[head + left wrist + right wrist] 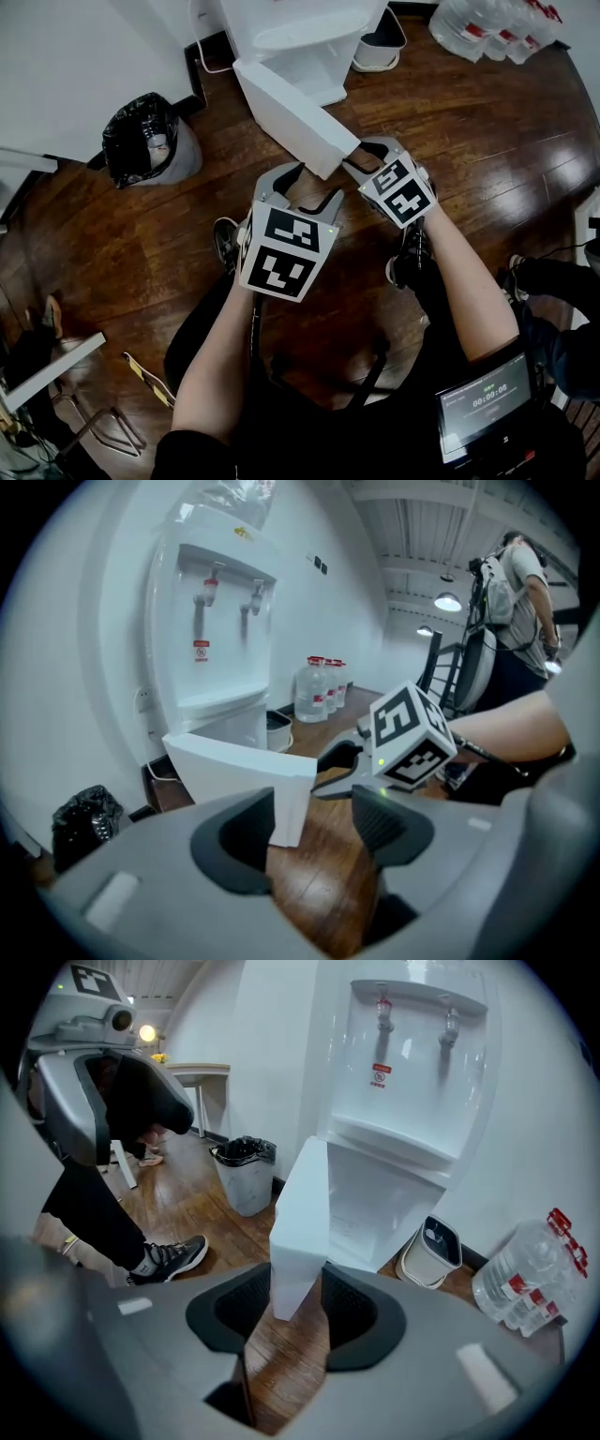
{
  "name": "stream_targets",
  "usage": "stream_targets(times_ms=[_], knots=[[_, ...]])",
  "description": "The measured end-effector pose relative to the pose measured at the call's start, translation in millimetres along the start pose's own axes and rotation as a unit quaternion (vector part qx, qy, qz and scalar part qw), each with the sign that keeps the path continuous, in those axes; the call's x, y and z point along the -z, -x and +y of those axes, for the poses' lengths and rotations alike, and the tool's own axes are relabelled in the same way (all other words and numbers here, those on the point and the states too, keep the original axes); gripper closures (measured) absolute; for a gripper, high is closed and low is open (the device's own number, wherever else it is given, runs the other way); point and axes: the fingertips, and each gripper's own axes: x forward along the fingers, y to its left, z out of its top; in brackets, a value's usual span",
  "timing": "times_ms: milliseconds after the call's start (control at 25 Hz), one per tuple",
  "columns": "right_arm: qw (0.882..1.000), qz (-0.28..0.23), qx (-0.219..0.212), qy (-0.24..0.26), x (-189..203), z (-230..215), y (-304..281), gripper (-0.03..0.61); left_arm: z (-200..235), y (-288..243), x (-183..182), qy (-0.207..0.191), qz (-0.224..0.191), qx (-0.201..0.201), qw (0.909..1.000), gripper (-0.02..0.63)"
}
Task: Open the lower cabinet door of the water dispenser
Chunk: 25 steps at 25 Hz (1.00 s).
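Right gripper view shows the right hand-held gripper (pixel 296 1299) clamped on the free edge of the lower cabinet door (pixel 302 1206). This edge stands upright straight ahead of it, and the door is already swung well out from the water dispenser (pixel 412 1101), where its hinge side lies farther away. The left hand-held gripper (pixel 314 829) has its jaws apart. The door's lower corner sits between them, close to one jaw, but it is not pressed. I judge that the right one leads the pull, away from the dispenser body.
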Motion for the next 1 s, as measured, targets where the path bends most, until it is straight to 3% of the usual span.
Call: stream_targets(times_ms=[200, 400, 520, 720, 920, 1000], knots=[[0.999, 0.008, -0.028, 0.037, -5, 27, 1, 0.414, -3, -1, 10, -0.021, 0.016, 0.002, 0.9997, 0.337], [0.998, 0.000, -0.049, 0.047, -17, 48, 0, 0.425, 9, 2, 15, -0.013, 0.024, -0.009, 0.9996, 0.345], [0.997, -0.005, -0.059, 0.047, -22, 60, -1, 0.429, 31, 8, 21, 0.014, 0.028, -0.034, 0.9989, 0.356], [0.995, -0.014, -0.081, 0.058, -33, 81, -2, 0.463, 67, 29, 7, 0.116, -0.020, -0.070, 0.9906, 0.394], [0.992, -0.017, -0.105, 0.066, -44, 99, -6, 0.474, 77, 33, 22, 0.087, 0.013, -0.092, 0.9919, 0.396], [0.991, -0.018, -0.113, 0.073, -49, 107, -8, 0.477, 81, 36, 28, 0.094, 0.019, -0.095, 0.9909, 0.405]])
